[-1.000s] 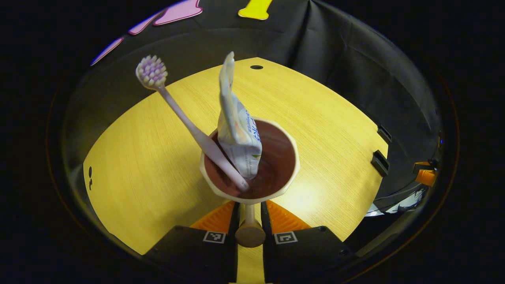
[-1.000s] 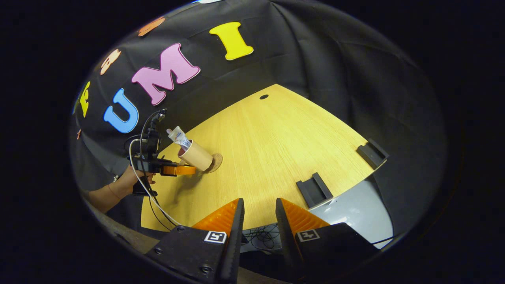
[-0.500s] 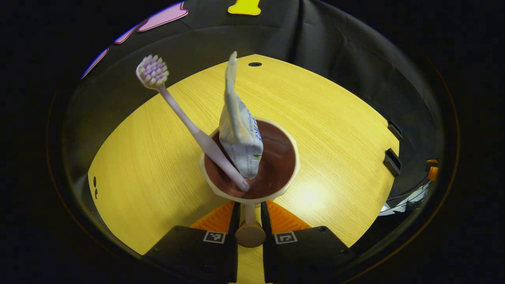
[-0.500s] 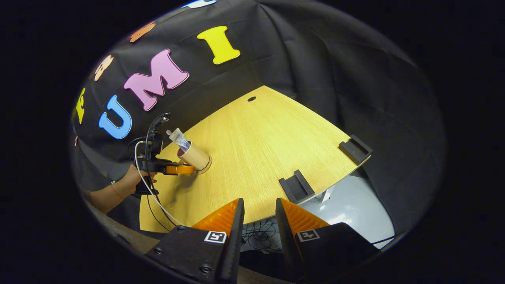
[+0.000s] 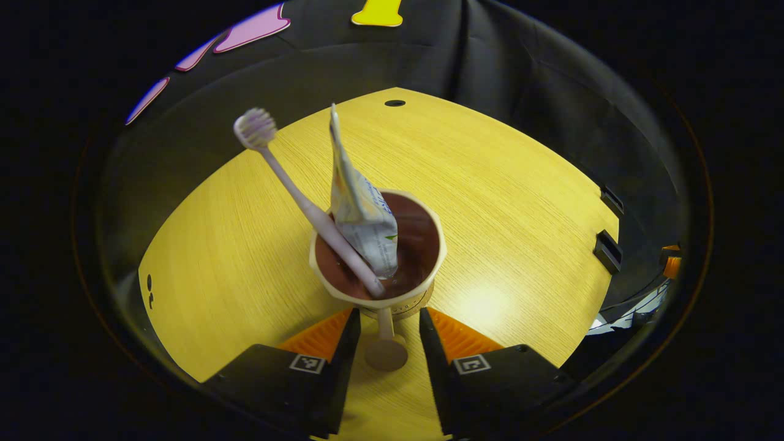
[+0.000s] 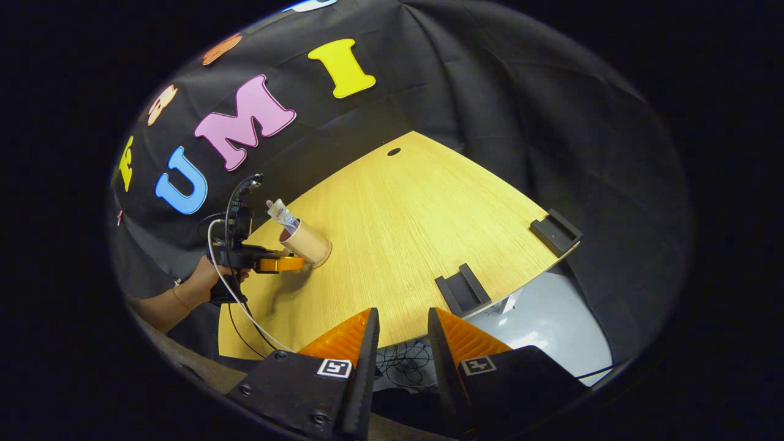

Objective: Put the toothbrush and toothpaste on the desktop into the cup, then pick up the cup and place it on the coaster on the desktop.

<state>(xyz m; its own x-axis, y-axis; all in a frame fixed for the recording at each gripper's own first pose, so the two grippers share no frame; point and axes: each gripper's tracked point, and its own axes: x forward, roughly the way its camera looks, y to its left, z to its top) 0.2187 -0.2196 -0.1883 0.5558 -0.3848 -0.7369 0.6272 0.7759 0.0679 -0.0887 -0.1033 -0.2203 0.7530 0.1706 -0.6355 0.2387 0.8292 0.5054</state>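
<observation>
Cup, cream outside and dark reddish-brown inside, stands upright on the yellow wood-grain worktop just ahead of my left hand-held gripper. Its rim is slightly faceted. Under its base I can see the edge of a round cork-coloured coaster, so the cup sits on it. A thin handle runs from the cup's near side toward me and ends in a round knob, which lies in the gap between my left fingers; the fingers stand apart on either side of it and neither one touches it, so that hand-held gripper is open and holds nothing.

Inside the cup, the toothbrush leans away to the left, pale lilac, with its bristled head up in the air. Beside it the toothpaste tube stands with its flat crimped end up, white with blue and green print.

From the right gripper view, the cup shows small at the far left edge of the worktop, with my hand behind the left hand-held gripper. My right hand-held gripper hangs over the near edge of the worktop, its fingers a narrow gap apart with nothing between them.
</observation>
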